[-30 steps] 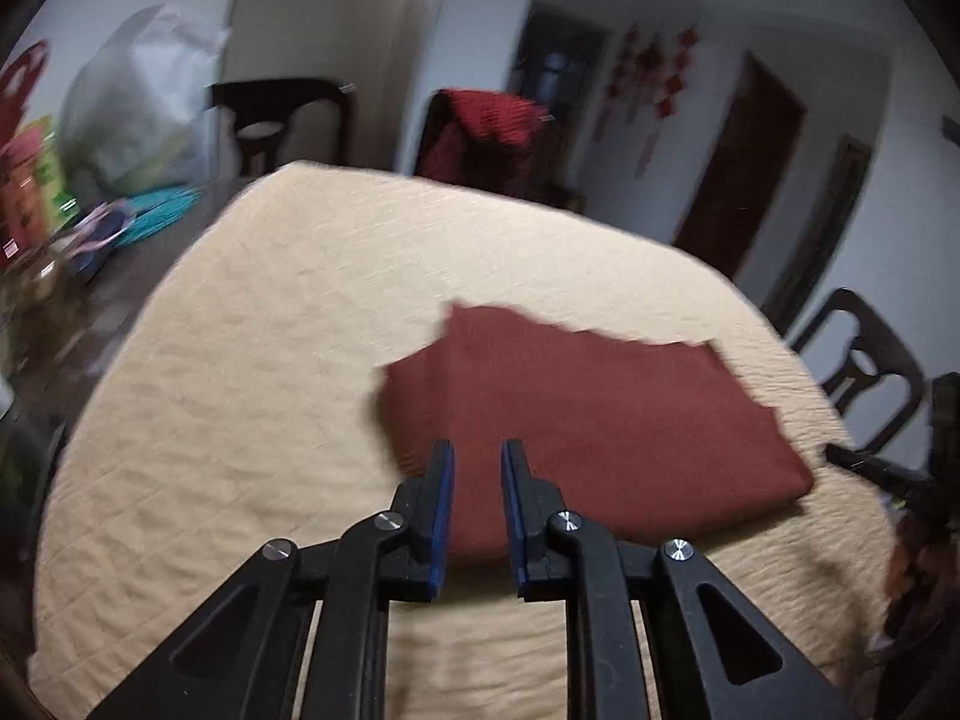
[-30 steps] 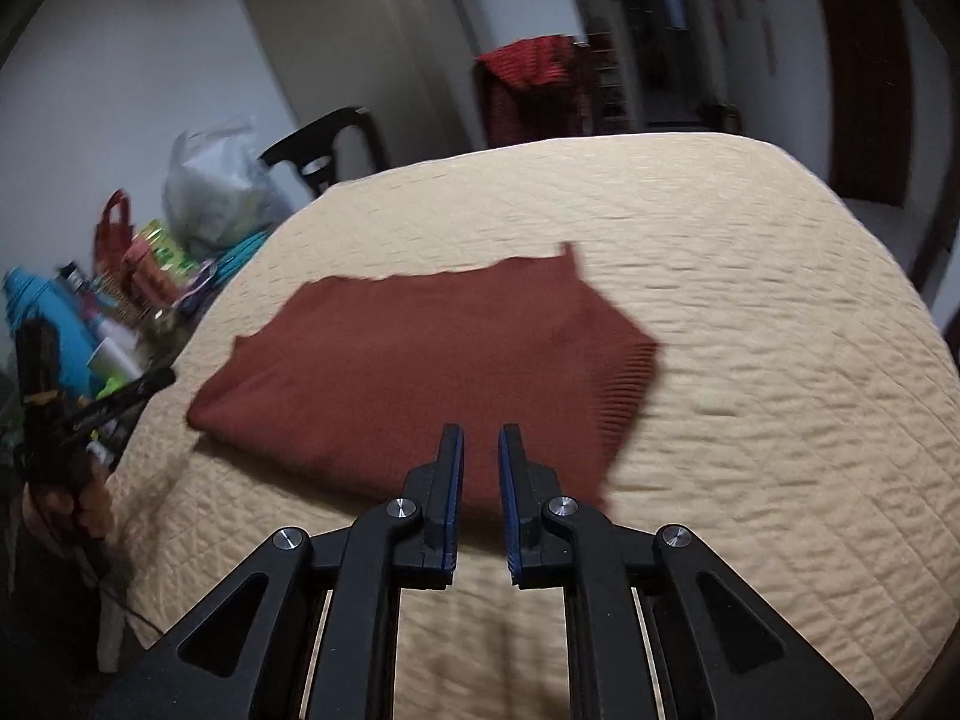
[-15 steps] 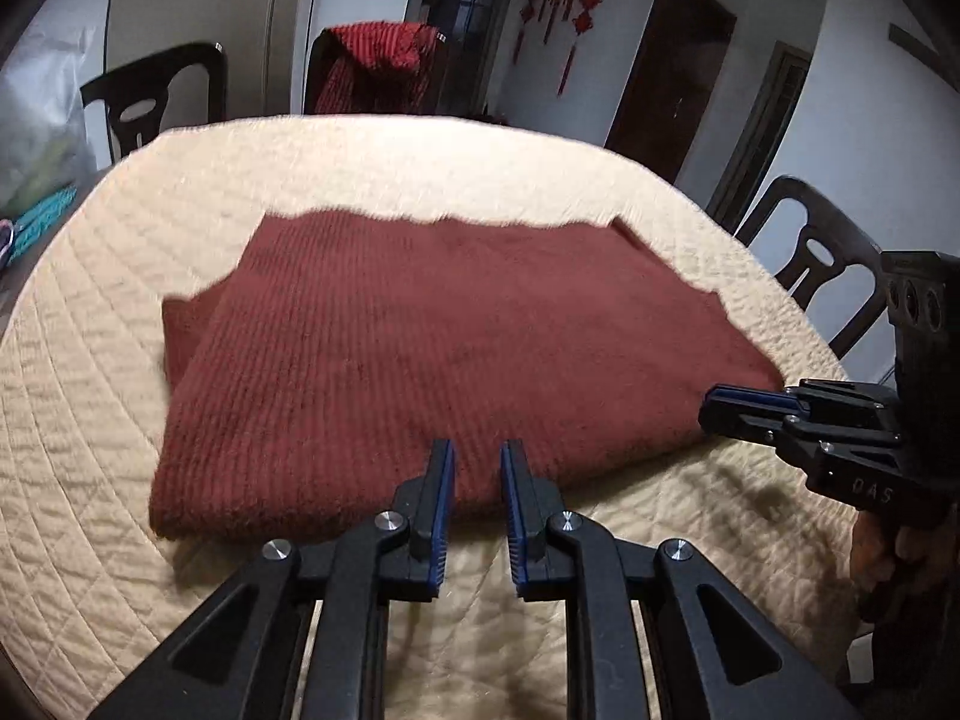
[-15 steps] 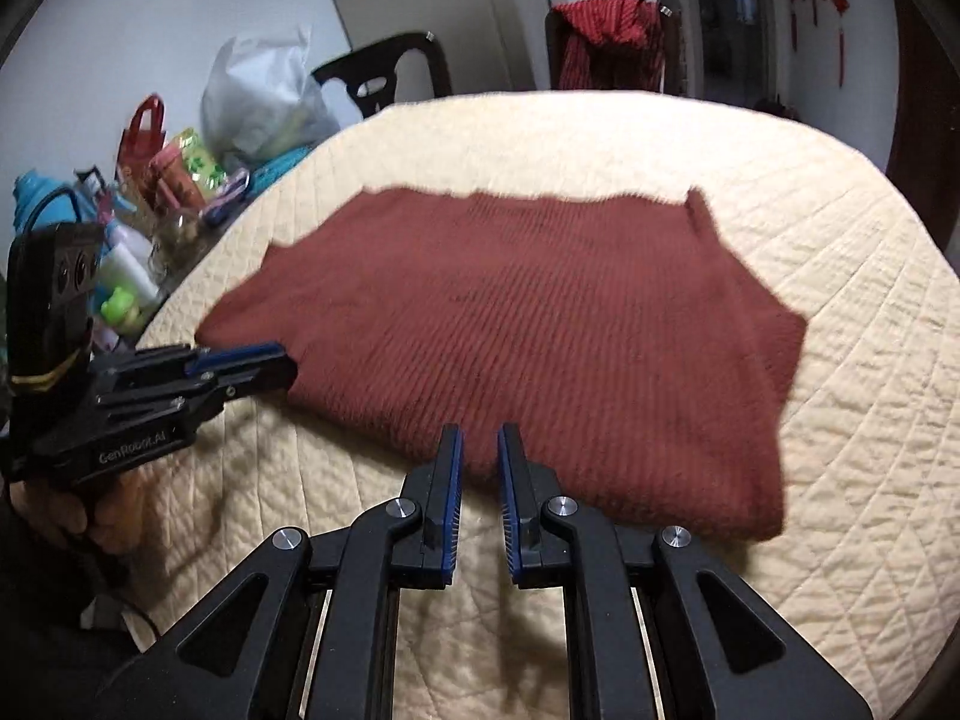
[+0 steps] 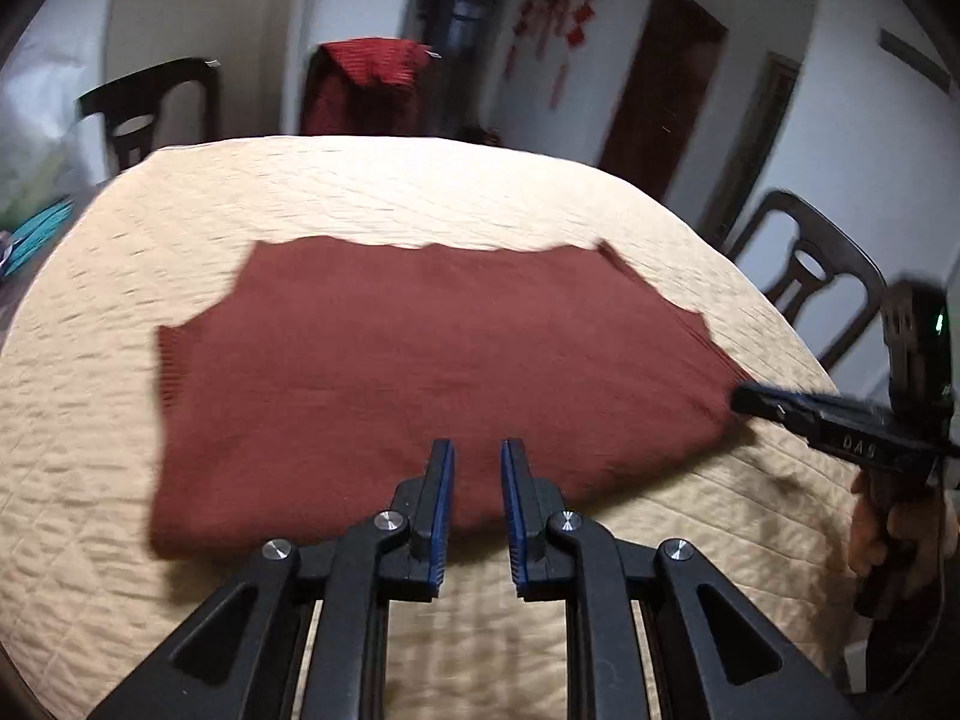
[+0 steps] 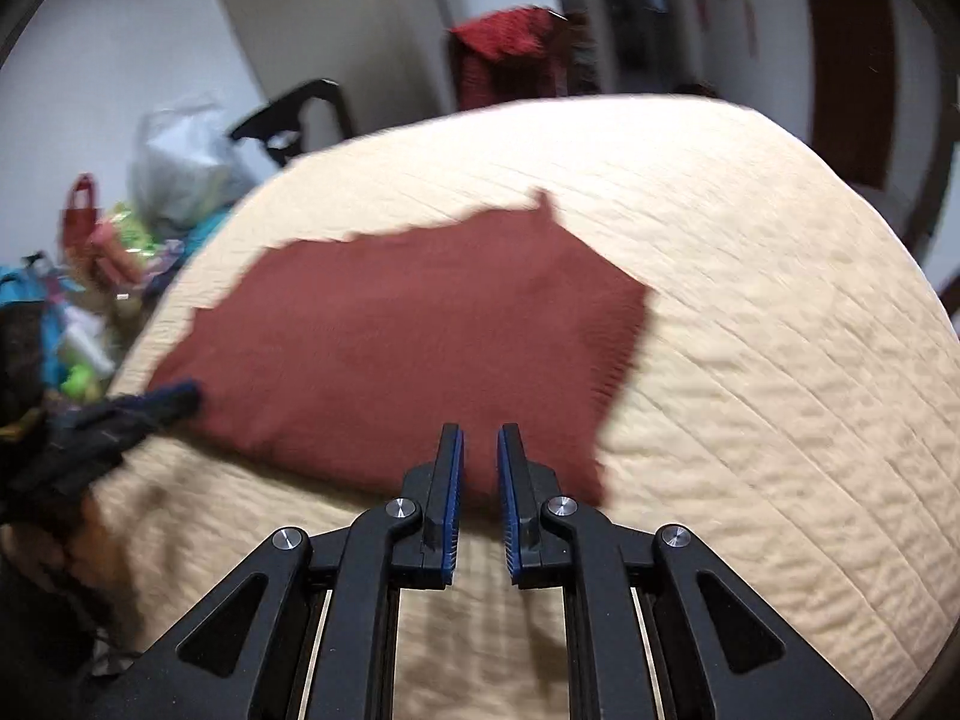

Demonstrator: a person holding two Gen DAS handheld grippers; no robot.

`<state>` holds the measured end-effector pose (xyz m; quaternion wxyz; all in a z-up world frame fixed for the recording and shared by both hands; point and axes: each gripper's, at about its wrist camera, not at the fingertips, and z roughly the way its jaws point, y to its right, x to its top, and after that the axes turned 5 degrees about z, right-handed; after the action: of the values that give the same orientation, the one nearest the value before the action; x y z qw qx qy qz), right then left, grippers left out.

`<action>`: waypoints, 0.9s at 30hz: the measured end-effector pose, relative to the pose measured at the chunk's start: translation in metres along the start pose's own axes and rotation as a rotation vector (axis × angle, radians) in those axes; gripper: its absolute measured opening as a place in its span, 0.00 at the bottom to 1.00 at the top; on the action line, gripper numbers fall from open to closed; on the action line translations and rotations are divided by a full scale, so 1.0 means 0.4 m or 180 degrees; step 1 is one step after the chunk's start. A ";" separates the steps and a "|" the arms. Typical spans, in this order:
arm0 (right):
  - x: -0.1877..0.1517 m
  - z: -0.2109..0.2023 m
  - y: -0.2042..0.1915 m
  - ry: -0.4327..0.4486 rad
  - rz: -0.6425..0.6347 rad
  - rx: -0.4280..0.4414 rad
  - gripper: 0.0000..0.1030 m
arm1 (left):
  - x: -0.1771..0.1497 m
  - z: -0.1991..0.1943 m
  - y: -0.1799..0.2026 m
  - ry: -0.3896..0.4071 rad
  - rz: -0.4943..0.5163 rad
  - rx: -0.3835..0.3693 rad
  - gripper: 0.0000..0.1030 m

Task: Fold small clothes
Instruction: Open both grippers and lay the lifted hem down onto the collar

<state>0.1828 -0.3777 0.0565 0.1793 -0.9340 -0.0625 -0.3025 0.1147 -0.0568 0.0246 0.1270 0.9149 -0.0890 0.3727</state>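
Left wrist view
Garment: dark red ribbed knit garment [image 5: 432, 372], flat on the beige quilted table cover [image 5: 420, 192], near its middle.
Left gripper [image 5: 477, 468]: blue-padded jaws a narrow gap apart, nothing between them, tips over the garment's near edge.
Right gripper [image 5: 744, 401]: at the garment's right corner; grip impossible to tell from here.
Hand [image 5: 888, 534]: around that gripper's handle.

Right wrist view
Right gripper [image 6: 480, 450]: narrow gap, empty, over the near edge.
Left gripper [image 6: 180, 396]: blurred, at the garment's left corner.
Cover [image 6: 780, 312]: bare to the right.
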 end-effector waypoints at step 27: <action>-0.004 -0.019 0.052 0.0055 0.0264 0.0050 0.11 | -0.079 -0.060 -0.158 0.0014 -0.0634 0.0436 0.17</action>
<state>0.1823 -0.3999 0.0552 0.1995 -0.9318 -0.0246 -0.3023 0.0926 0.0129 0.0083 0.1008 0.9249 0.0283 0.3655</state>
